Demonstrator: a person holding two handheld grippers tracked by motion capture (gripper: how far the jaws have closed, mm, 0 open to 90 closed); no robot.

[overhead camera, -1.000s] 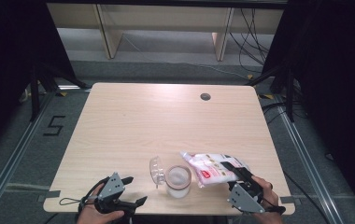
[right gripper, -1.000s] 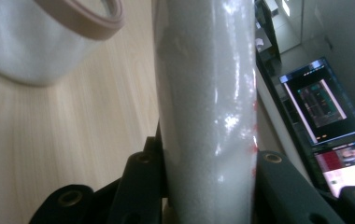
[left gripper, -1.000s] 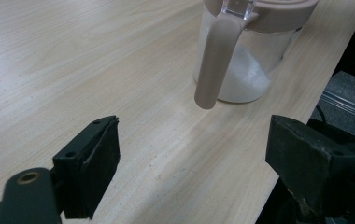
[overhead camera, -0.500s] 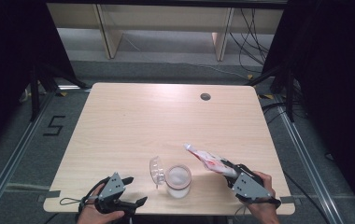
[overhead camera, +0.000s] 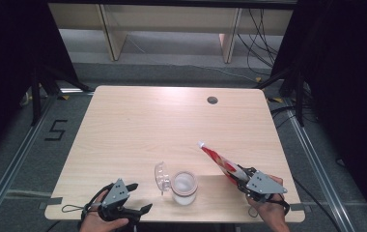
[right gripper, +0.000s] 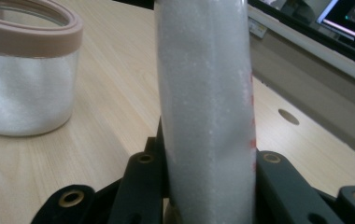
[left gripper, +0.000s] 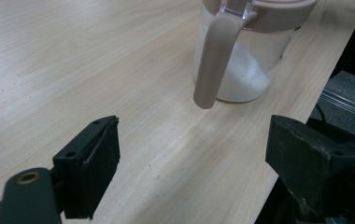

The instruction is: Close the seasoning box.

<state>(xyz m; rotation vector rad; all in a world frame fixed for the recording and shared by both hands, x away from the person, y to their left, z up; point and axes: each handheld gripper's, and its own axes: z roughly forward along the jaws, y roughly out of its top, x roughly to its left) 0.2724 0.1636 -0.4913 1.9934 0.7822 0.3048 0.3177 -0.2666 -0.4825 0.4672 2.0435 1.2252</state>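
A clear glass jar (overhead camera: pixel 184 187) with white granules stands near the table's front edge, its hinged lid (overhead camera: pixel 162 175) flipped open to the left. In the left gripper view the jar (left gripper: pixel 241 70) has a beige rim and a beige clasp (left gripper: pixel 212 60) hanging down its side. My left gripper (overhead camera: pixel 139 197) rests open left of the jar, its wide-apart jaws (left gripper: pixel 194 158) holding nothing. My right gripper (overhead camera: pixel 242 178) is shut on a red and white bag (overhead camera: pixel 219 162) that slants up and to the left, right of the jar. Up close the bag (right gripper: pixel 206 93) shows white granules, clamped between the jaws (right gripper: pixel 203 163).
The light wooden table (overhead camera: pixel 172 125) has a round cable hole (overhead camera: pixel 212 100) at its far right. Dark frames and cables stand around the table. A monitor (right gripper: pixel 348 18) appears beyond the table's edge in the right gripper view.
The bag has turned from lying broad and flat to edge-on, with its far end now pointing up and left. The right hand has shifted slightly. The left hand has stayed still.
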